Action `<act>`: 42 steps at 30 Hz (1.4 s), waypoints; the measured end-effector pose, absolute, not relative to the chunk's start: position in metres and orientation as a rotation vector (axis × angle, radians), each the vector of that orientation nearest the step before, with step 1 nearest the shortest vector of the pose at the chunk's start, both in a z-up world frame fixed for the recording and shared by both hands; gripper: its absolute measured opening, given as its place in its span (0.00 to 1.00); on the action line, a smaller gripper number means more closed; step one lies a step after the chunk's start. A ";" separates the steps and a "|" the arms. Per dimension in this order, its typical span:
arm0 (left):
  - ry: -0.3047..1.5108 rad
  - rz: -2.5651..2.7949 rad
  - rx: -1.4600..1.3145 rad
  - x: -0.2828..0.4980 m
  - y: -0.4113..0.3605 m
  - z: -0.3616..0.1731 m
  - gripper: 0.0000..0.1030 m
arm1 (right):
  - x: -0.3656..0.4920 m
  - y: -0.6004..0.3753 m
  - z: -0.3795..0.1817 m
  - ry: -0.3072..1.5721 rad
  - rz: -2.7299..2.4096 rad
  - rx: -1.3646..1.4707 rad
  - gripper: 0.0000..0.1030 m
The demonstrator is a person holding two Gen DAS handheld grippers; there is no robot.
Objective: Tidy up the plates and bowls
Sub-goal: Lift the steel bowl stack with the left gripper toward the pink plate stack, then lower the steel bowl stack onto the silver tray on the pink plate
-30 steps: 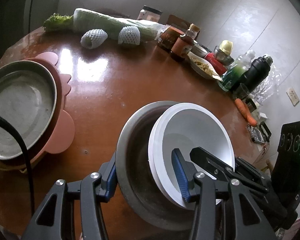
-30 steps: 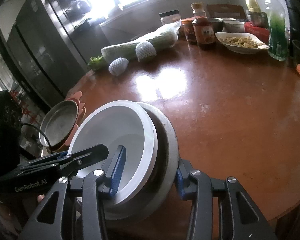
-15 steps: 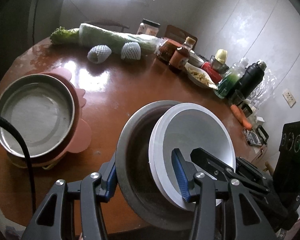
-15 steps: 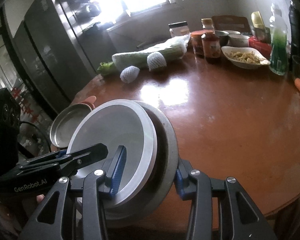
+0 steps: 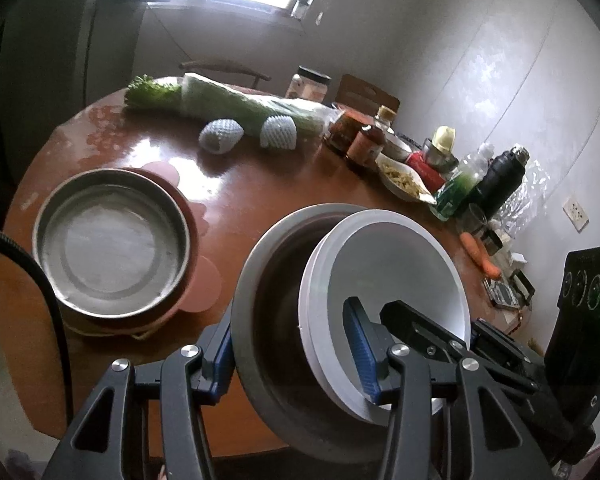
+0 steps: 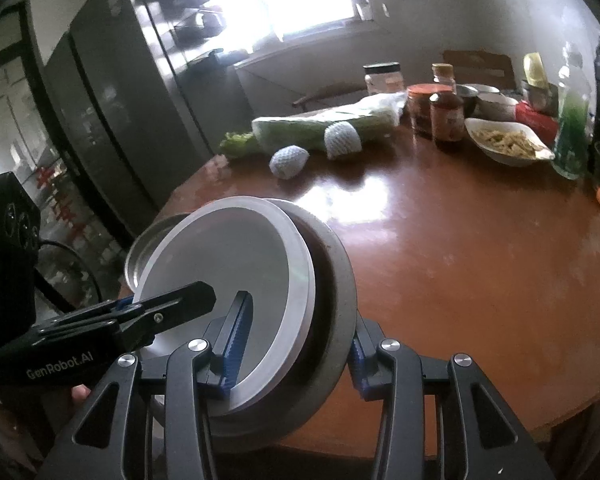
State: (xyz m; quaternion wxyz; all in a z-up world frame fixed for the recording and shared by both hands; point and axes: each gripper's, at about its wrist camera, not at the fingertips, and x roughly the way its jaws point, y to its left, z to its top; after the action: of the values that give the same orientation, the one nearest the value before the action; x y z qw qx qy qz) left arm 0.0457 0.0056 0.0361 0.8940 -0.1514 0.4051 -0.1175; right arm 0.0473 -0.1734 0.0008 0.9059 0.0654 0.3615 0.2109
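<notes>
Both grippers clamp one stack from opposite sides: a white bowl nested in a grey metal bowl. My left gripper is shut on the stack's rim, one finger outside the metal bowl and one inside the white bowl. My right gripper is shut on the same stack on its other side. The stack is held in the air above the table's near edge. A second metal bowl sits on a pink plate at the table's left.
The round brown table carries wrapped greens, two foam-netted fruits, jars and sauce bottles, a dish of food, a green bottle, a black flask and carrots. A dark fridge stands beyond the table.
Both grippers have risen and drawn back with the stacked bowls, so the table and the metal bowl on the pink plate look farther away and lower. The grip on the stack is unchanged.
</notes>
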 end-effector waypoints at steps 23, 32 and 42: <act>0.778 -0.151 -0.348 0.032 0.047 0.049 0.48 | 0.047 -0.127 0.020 0.697 0.532 0.083 0.44; 0.761 -0.125 -0.356 0.035 0.062 0.052 0.48 | 0.053 -0.110 0.022 0.685 0.553 0.062 0.44; 0.751 -0.107 -0.354 0.043 0.082 0.053 0.48 | 0.066 -0.086 0.024 0.676 0.568 0.043 0.44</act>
State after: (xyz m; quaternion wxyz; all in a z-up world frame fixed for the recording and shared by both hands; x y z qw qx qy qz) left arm 0.0426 0.0825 0.0534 0.9137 -0.1717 0.3648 -0.0520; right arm 0.0655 -0.0858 0.0241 0.9038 0.0209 0.3273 0.2748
